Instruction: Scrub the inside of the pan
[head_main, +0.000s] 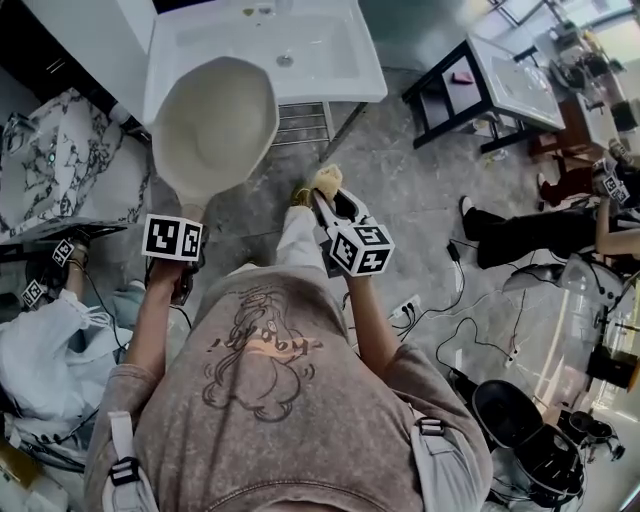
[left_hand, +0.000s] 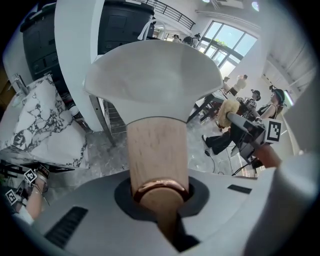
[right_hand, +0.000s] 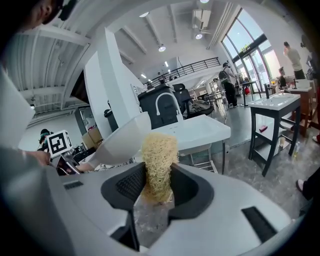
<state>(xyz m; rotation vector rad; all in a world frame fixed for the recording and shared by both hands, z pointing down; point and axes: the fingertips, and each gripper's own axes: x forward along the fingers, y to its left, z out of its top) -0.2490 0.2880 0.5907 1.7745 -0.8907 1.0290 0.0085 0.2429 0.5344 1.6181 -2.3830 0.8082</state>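
Pan (head_main: 213, 125) in left gripper (left_hand: 160, 196), scrubber (right_hand: 159, 155) in right gripper (right_hand: 156, 186)

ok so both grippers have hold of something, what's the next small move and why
Probably swing the right gripper across until its yellow fibrous scrubber meets the inside of the pan. The left gripper is shut on the wooden handle and the right on the scrubber, but the head view shows scrubber and pan apart, so nothing is being scrubbed.
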